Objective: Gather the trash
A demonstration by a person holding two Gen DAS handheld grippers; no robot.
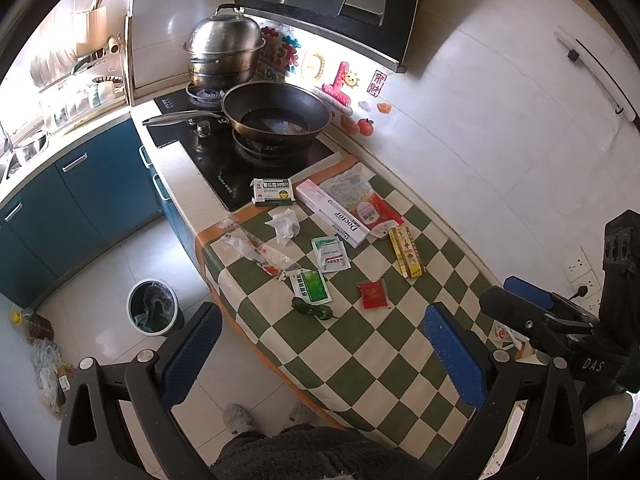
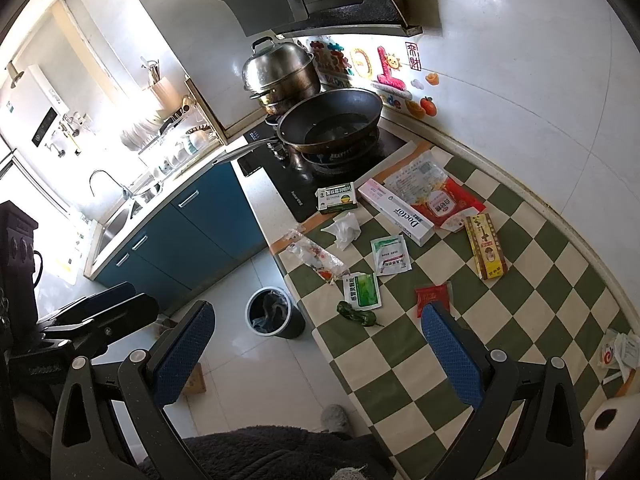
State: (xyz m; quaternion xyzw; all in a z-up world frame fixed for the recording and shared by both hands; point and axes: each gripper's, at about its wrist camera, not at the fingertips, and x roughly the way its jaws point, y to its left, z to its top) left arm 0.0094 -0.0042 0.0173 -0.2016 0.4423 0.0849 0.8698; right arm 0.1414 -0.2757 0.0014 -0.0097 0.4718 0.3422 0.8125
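Note:
Trash lies on a green-and-cream checkered cloth: a crumpled tissue, a clear wrapper, two green sachets, a red sachet, a dark green pepper, a white "Doctor" box, a yellow box and a green medicine box. A lined bin stands on the floor. My left gripper and right gripper are open, empty, above the counter's near edge.
A wok and a steel steamer pot sit on the black hob. Blue cabinets and a sink are at the left. Bags lie on the floor. A paper roll stands at the right.

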